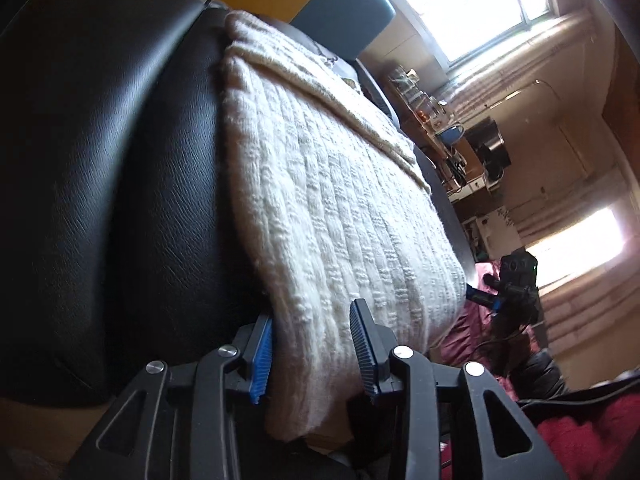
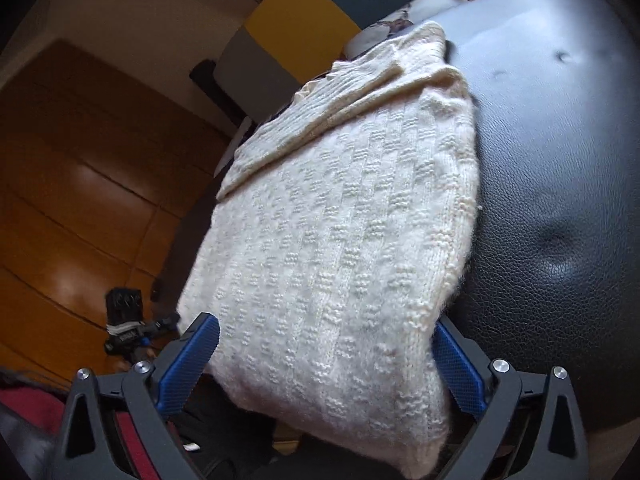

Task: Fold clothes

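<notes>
A cream knitted sweater (image 1: pixel 320 200) (image 2: pixel 340 220) lies folded on a black leather seat (image 1: pixel 100 160) (image 2: pixel 560 160). In the left wrist view my left gripper (image 1: pixel 312 344) straddles the sweater's near corner. Its blue pads (image 1: pixel 262 356) stand on either side of the knit without squeezing it, so it is open. In the right wrist view my right gripper (image 2: pixel 325 323) stands wide open around the other near corner, with the knit lying loose between its blue pads (image 2: pixel 188 364). Each gripper also shows small in the other's view: the right gripper (image 1: pixel 516 288) and the left gripper (image 2: pixel 124 320).
A yellow, teal and grey cushion (image 1: pixel 352 4) (image 2: pixel 296 20) leans behind the seat. A wooden floor (image 2: pixel 80 160) lies to one side. Dark red cloth (image 1: pixel 580 432) sits below the seat's near edge. A cluttered shelf (image 1: pixel 440 128) stands under a bright window (image 1: pixel 480 0).
</notes>
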Motion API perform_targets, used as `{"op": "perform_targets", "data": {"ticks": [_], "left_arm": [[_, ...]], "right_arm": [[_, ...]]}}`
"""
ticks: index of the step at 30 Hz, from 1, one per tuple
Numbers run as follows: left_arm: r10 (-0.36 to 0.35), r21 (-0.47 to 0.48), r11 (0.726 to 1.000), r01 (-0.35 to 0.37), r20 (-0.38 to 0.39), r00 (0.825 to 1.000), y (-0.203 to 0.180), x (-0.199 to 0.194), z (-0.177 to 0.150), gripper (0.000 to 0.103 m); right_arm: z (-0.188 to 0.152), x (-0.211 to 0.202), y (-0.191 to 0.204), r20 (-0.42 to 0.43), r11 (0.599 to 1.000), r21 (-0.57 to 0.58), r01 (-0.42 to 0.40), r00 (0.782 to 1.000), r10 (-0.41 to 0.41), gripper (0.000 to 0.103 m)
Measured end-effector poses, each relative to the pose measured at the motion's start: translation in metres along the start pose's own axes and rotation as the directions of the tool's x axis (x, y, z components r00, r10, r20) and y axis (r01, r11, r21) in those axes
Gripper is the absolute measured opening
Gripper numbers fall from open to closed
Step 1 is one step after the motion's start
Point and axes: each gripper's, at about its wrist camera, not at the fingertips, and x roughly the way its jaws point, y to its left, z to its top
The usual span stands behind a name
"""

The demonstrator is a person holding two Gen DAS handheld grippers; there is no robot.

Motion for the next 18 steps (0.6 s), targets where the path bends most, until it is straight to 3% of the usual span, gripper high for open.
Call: {"op": "perform_targets", "data": {"ticks": [4,6,7,8,11,15,18], "left_arm": [[0.033,0.010,0.999,-0.033,-0.007,0.999,-0.007,0.006,0.003,0.034],[0.035,-0.015,0.999,-0.036,-0.016,0.999,-0.006,0.010,0.005,0.034],[0.041,-0.027,0.999,-0.042,-0.018,0.999,-0.006,0.012,0.007,0.027],[0.055,-0.033,0.998,-0.056,-0.020,0.998,-0.006,0.014,0.008,0.021],[0.072,-0.046,0.996,-0.073,-0.012,0.997,-0.006,0.018,0.010,0.012],[0.136,-0.022,0.991,-0.136,0.006,0.991,-0.014,0.022,0.011,0.009],[0.076,-0.045,0.996,-0.074,0.043,0.996,-0.018,0.016,0.012,0.008]], "right_arm": [[-0.001,-0.003,-0.003,-0.033,0.999,0.035,-0.008,0.999,0.010,0.103],[-0.002,-0.008,-0.008,-0.033,0.998,0.055,0.028,0.999,-0.026,0.089],[-0.003,-0.011,-0.010,-0.029,0.996,0.057,0.069,0.997,-0.067,0.061],[-0.006,-0.012,-0.014,-0.041,0.992,0.066,0.104,0.994,-0.101,0.008],[-0.016,-0.015,-0.021,-0.031,0.988,0.083,0.133,0.991,-0.131,0.011],[-0.021,-0.017,-0.021,0.008,0.986,0.090,0.139,0.990,-0.140,0.011],[-0.017,-0.017,-0.010,0.016,0.985,0.076,0.156,0.987,-0.157,0.011]]}}
